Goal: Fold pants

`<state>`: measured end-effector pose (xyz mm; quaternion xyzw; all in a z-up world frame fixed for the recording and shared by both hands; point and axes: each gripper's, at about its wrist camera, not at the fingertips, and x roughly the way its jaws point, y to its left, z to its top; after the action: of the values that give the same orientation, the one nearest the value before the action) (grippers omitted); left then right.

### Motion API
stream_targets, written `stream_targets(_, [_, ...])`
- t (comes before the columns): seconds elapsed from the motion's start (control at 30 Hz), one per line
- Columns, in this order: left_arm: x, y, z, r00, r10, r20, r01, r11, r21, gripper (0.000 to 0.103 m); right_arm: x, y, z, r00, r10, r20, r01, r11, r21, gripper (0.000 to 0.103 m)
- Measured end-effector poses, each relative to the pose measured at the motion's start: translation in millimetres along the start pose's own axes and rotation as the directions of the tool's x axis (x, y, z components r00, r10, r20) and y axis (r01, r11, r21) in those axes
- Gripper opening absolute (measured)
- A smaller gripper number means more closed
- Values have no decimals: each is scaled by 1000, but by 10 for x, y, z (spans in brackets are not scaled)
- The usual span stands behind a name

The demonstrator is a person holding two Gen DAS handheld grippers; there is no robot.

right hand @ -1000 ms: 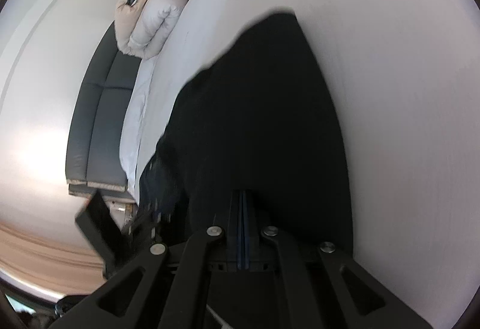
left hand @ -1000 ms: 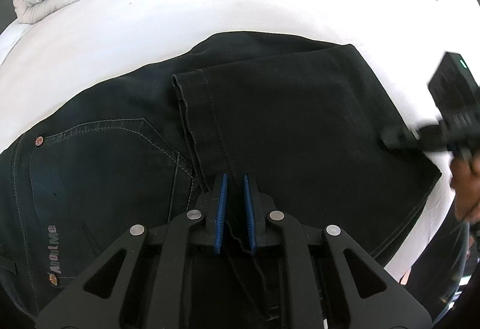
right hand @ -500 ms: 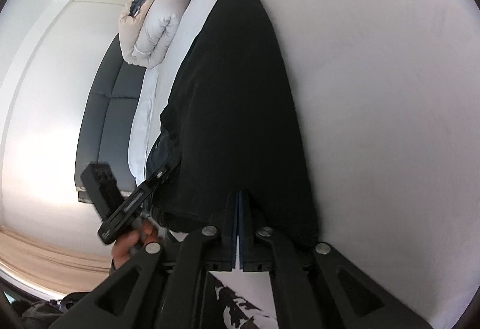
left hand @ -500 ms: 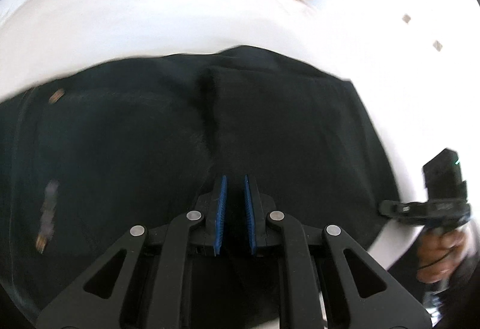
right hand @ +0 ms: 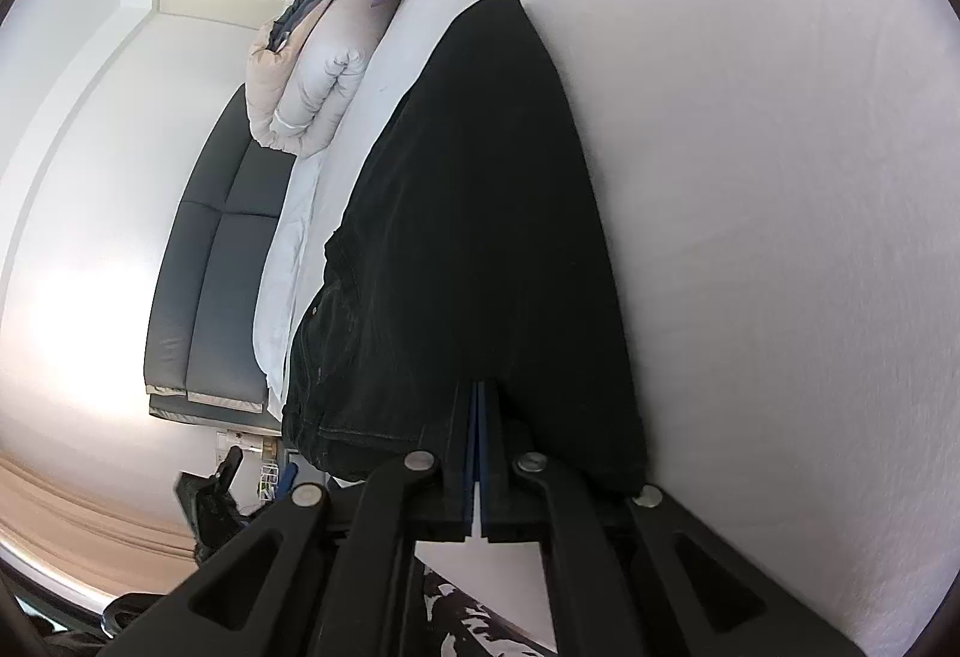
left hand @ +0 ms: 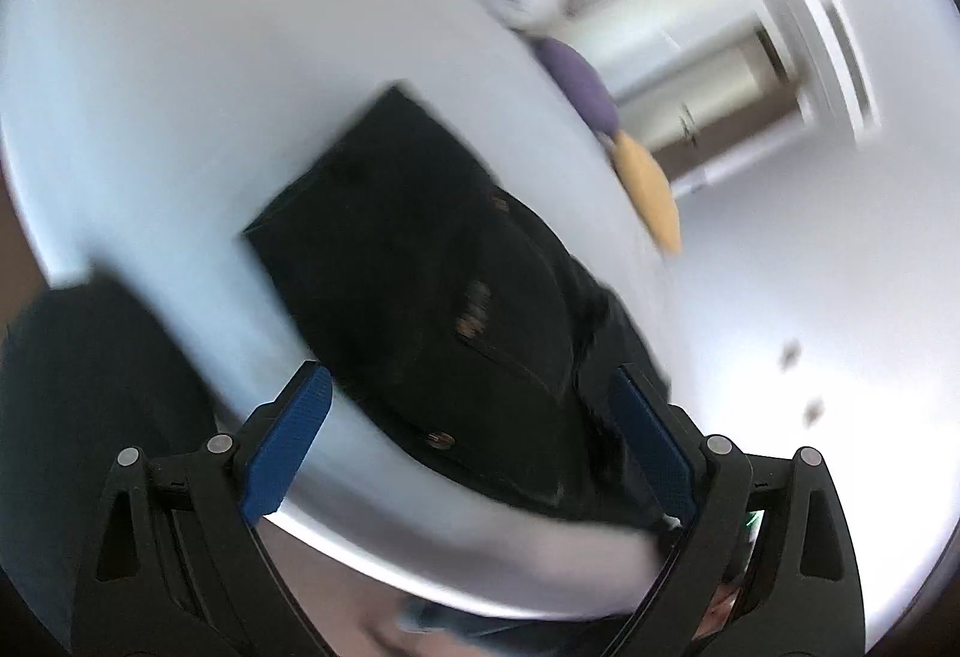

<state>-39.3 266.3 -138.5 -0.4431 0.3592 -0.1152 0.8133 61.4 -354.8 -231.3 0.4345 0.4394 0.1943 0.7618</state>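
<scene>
The black pants (left hand: 420, 285) lie folded on the white bed (left hand: 180, 57), waistband and rivets showing in the blurred left wrist view. My left gripper (left hand: 474, 435) is open and empty, its blue pads (left hand: 288, 441) spread above the near edge of the pants. In the right wrist view the pants (right hand: 480, 213) stretch away as a long dark fold. My right gripper (right hand: 478, 405) is shut at the near edge of the pants; whether cloth sits between the pads is hidden.
A purple pillow (left hand: 579, 81) and an orange pillow (left hand: 651, 189) lie at the head of the bed. A rolled white duvet (right hand: 312, 87) sits by a dark grey sofa (right hand: 210, 261) beside the bed. The bed's near edge runs under both grippers.
My left gripper has let go of the pants, opened wide and swung round fast. My right gripper has drawn back towards the near edge of the pants, still shut.
</scene>
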Motion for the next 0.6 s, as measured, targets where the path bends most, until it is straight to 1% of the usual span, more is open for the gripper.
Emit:
stream_targets(0.07, [14, 136, 37, 1000, -24, -1, 24, 998, -65, 93, -9, 3, -1, 1000, -2, 0, 2, 1000, 1, 0])
stream_targets(0.17, [42, 309, 85, 999, -41, 5, 41, 990, -135, 93, -26, -25, -3, 1000, -3, -2, 3, 1000, 4, 0])
stream_targets(0.23, [84, 434, 109, 999, -48, -4, 47, 982, -184, 93, -23, -29, 3, 1000, -2, -4, 2, 1000, 5, 0])
stream_targets(0.27, [82, 504, 123, 998, -59, -2, 57, 975, -213, 90, -26, -37, 5, 1000, -2, -6, 2, 1000, 5, 0])
stream_targets(0.3, [56, 561, 148, 997, -71, 3, 69, 971, -228, 90, -25, -36, 7, 1000, -2, -7, 2, 1000, 5, 0])
stream_targets(0.4, [62, 592, 158, 996, -83, 12, 84, 968, -235, 90, -21, -36, 11, 1000, -1, -9, 1, 1000, 4, 0])
stream_targets(0.47, [133, 661, 39, 995, -93, 22, 96, 964, -248, 90, -18, -37, 14, 1000, 1, -9, -1, 1000, 3, 0])
stream_targets(0.6, [126, 771, 42, 990, -131, 49, 140, 945, -297, 90, -17, -36, 16, 1000, 3, -9, -3, 1000, 0, 0])
